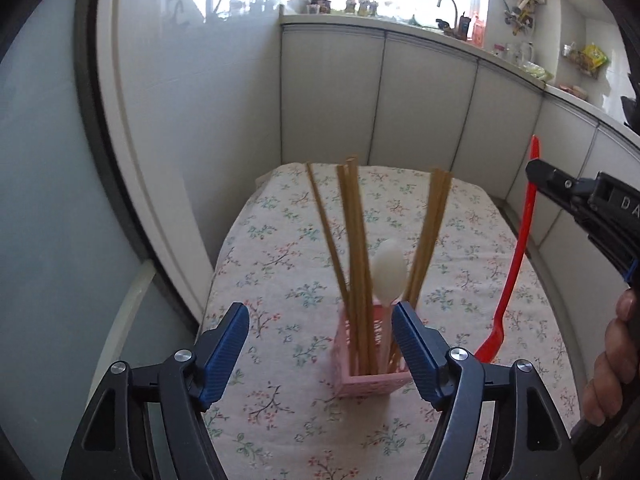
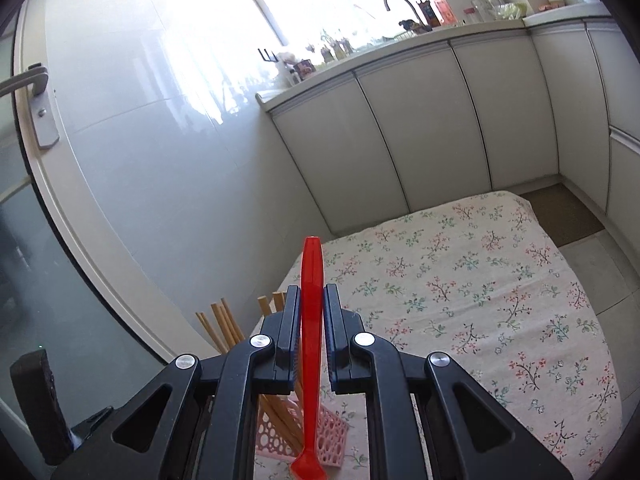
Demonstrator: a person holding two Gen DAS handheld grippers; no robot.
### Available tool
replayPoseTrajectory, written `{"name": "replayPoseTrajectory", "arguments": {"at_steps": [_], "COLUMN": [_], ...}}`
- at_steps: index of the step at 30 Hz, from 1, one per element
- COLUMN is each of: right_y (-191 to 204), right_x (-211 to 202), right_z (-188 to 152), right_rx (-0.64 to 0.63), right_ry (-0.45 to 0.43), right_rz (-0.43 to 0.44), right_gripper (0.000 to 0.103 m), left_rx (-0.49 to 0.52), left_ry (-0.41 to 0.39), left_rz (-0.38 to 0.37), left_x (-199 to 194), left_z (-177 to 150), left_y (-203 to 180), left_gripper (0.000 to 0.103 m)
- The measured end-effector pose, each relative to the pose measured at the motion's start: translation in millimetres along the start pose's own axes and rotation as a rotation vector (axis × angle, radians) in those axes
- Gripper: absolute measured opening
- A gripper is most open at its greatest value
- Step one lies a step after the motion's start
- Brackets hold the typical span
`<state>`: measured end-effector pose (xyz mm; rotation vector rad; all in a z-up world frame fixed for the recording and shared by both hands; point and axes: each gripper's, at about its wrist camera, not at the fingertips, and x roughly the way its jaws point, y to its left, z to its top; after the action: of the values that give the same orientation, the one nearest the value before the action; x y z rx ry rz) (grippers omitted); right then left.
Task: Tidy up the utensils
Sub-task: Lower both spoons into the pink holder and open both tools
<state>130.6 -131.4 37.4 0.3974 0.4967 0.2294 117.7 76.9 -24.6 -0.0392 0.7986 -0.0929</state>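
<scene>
A pink perforated holder stands on the floral tablecloth. It holds several wooden chopsticks and a white spoon, bowl up. My left gripper is open and empty, its blue pads on either side of the holder's top, just in front of it. My right gripper is shut on the handle of a red plastic utensil, which hangs head down beside the holder. In the left wrist view the red utensil hangs to the right of the holder, its head near the cloth.
White cabinet doors run behind and to the right of the table. A tiled wall and a door frame stand at the left. The counter above carries a tap and small items. A door handle is at the far left.
</scene>
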Motion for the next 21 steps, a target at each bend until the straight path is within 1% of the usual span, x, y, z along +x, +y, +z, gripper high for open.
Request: {"name": "replayPoseTrajectory", "arguments": {"at_steps": [2,5,6,9,13,15,17,18,20,21], "right_y": [14,33,39,53,62,63,62,61,57,53], "right_x": [9,22,28,42,56,61,62,61,56,50], "right_z": [-3,-9,-12,-23,-39,-46,-49,-49,-46,-44], "right_rx": [-0.02,-0.045,-0.055,-0.093,-0.145,-0.153,-0.143,-0.133,-0.11,-0.097], "right_ry": [-0.023,-0.056,-0.061,-0.077,-0.084,-0.073,-0.055,-0.04,-0.014,-0.009], "right_rz": [-0.022,-0.053,-0.062,-0.106,-0.16,-0.168,-0.151,-0.137,-0.103,-0.095], "right_gripper": [0.012,0.012,0.012,0.012,0.012,0.013,0.013,0.016,0.03,0.041], "left_rx": [-0.029,-0.053,-0.067,-0.104,-0.088,-0.083,-0.082,-0.08,-0.077,-0.074], "left_ry": [0.058,0.117,0.129,0.17,0.2,0.207,0.207,0.204,0.198,0.194], "left_rz": [0.025,0.077,0.084,0.068,0.071,0.072,0.063,0.06,0.059,0.052], "left_x": [8,18,22,29,33,32,31,29,25,23], "left_z": [-2,-6,-9,-13,-15,-15,-14,-13,-12,-12], "left_y": [12,29,35,48,50,49,50,49,46,44], "left_gripper": [0.075,0.075,0.075,0.075,0.075,0.075,0.076,0.076,0.076,0.078]}}
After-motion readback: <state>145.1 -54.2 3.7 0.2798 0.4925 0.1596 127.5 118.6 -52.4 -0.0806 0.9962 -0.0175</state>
